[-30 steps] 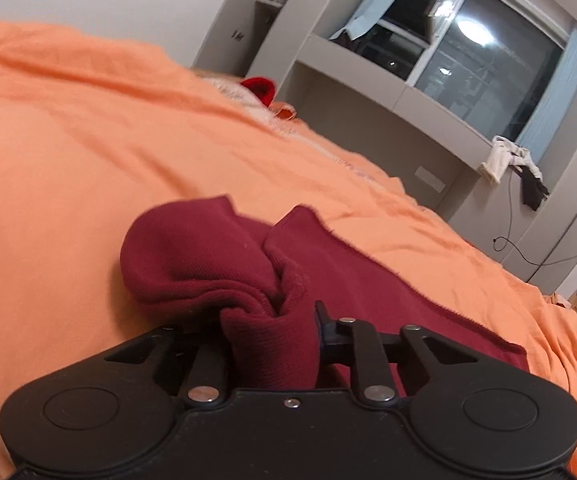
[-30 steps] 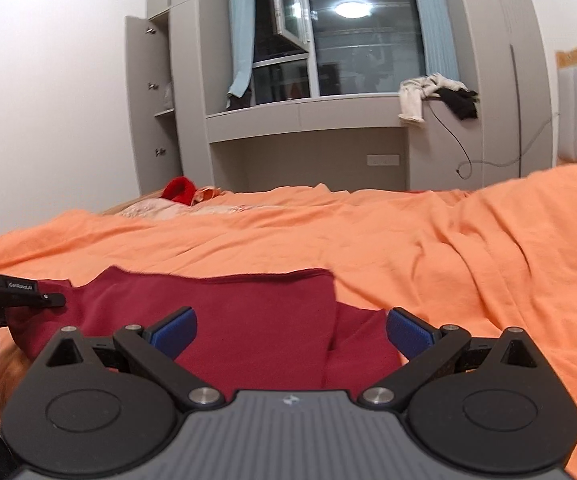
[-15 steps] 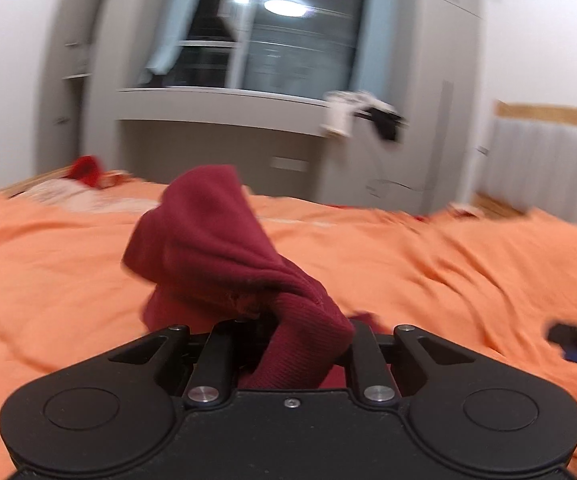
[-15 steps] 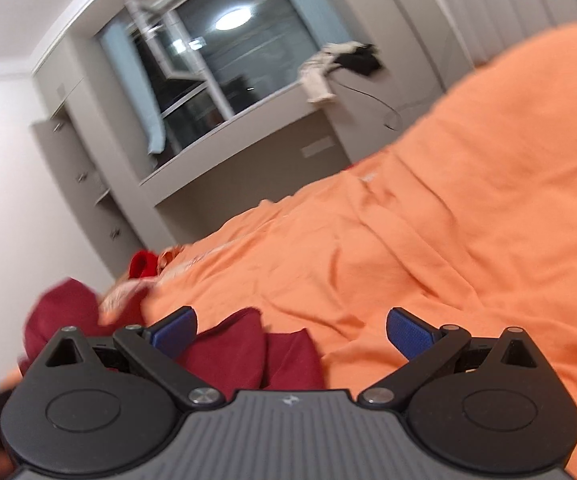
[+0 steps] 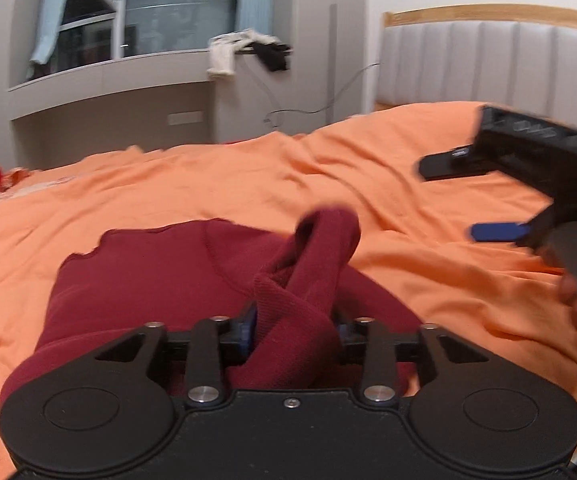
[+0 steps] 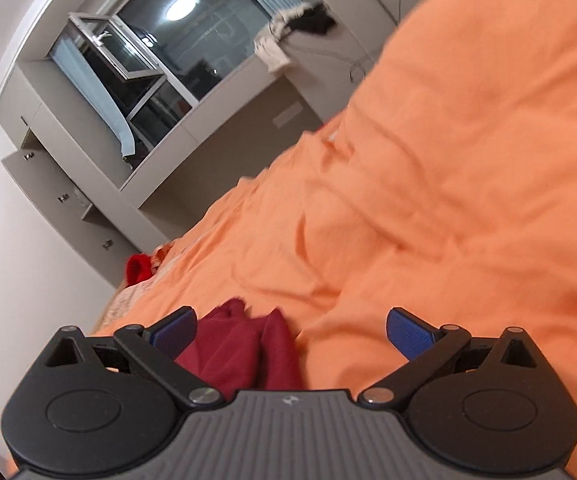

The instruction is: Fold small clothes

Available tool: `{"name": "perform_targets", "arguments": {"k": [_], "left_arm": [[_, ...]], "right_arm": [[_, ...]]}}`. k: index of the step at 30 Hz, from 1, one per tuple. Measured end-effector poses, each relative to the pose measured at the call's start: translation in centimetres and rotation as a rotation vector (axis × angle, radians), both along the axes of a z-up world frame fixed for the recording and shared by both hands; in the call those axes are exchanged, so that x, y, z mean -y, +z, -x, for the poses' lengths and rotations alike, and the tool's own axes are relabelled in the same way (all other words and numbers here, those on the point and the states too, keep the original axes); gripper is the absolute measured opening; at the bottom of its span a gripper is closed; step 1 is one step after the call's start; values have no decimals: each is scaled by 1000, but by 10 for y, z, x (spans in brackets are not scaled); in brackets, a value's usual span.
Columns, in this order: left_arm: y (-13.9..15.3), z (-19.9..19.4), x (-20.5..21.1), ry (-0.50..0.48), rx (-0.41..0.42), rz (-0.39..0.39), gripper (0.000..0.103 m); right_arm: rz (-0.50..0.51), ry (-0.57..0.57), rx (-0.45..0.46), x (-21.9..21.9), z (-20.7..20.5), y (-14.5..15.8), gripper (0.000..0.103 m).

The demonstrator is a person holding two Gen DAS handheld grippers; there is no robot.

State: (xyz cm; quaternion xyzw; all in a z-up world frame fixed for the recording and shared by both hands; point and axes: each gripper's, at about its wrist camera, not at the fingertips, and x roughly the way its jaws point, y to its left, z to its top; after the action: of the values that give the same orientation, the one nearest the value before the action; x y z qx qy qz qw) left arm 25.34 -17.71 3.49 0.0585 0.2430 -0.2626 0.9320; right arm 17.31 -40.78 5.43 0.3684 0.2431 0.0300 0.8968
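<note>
Since a second ago left gripper swung toward 3 o'clock – jaws opening, maroon garment bunched between them, lying on orange bed. Right gripper wide, empty – garment at 7 o'clock.

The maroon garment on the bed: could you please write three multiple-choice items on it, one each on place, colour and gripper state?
1. Where does the garment lie?
A. On the orange bedspread
B. On the window ledge
C. On the floor

2. What colour is the garment?
A. Blue
B. White
C. Maroon

3. How does the right gripper stand?
A. Shut on the garment
B. Open, holding nothing
C. Shut on the bedspread

Answers:
1. A, the bedspread shows around the garment's edges.
2. C, it is dark red in both views.
3. B, its blue pads stand wide apart and press on nothing.

The left gripper is opening with a bunched fold of the garment between its jaws.
</note>
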Motion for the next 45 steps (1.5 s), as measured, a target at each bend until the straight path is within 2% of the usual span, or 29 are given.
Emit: {"name": "perform_targets", "arguments": {"k": [3, 4, 6, 8, 11, 14, 17, 20, 24, 26, 28, 29, 31, 32, 33, 36, 40, 42, 45], "left_arm": [[2, 13, -9, -77, 4, 4, 61], [5, 14, -9, -92, 14, -2, 62], [10, 24, -13, -125, 47, -13, 75], [15, 30, -18, -143, 84, -21, 82], [16, 36, -31, -156, 152, -36, 87], [11, 36, -41, -145, 222, -65, 91], [2, 41, -50, -148, 258, -57, 91], [-4, 48, -47, -174, 304, -119, 91], [-6, 46, -45, -169, 312, -134, 88], [-8, 45, -44, -163, 306, -145, 84], [-10, 45, -40, -154, 301, -165, 77], [-10, 43, -38, -153, 293, -168, 72], [-10, 42, -36, -154, 280, -162, 59], [-10, 41, -35, -158, 269, -157, 48], [-10, 41, -34, -162, 262, -157, 42], [-14, 44, -32, -167, 272, -169, 34], [-16, 44, -31, -166, 282, -174, 32], [-17, 44, -31, -163, 281, -168, 31], [-18, 43, -32, -161, 280, -161, 32]], "right_arm": [[-58, 51, -34, -7, -9, -11, 103], [-78, 69, -26, -10, -12, -13, 103], [-116, 109, 23, -17, -15, -15, 103], [-111, 136, 67, -27, -17, -13, 103], [-30, 176, 84, -44, -22, -7, 103], [12, 207, 9, -56, -33, -13, 103], [-72, 217, -49, -55, -44, -28, 103], [-130, 193, -77, -48, -47, -32, 103], [-164, 169, -68, -45, -47, -29, 99], [-158, 173, -71, -47, -48, -29, 90], [-139, 162, -96, -50, -49, -31, 69], [-132, 158, -107, -50, -49, -32, 64], [-127, 143, -120, -49, -48, -35, 49], [-130, 137, -123, -47, -47, -36, 46], [-137, 135, -123, -45, -46, -36, 44], [-148, 118, -117, -40, -43, -35, 47], [-77, 75, -68, -35, -36, -21, 55], [-54, 89, -42, -35, -35, -16, 56], [-75, 149, -27, -41, -38, -16, 60]]}}
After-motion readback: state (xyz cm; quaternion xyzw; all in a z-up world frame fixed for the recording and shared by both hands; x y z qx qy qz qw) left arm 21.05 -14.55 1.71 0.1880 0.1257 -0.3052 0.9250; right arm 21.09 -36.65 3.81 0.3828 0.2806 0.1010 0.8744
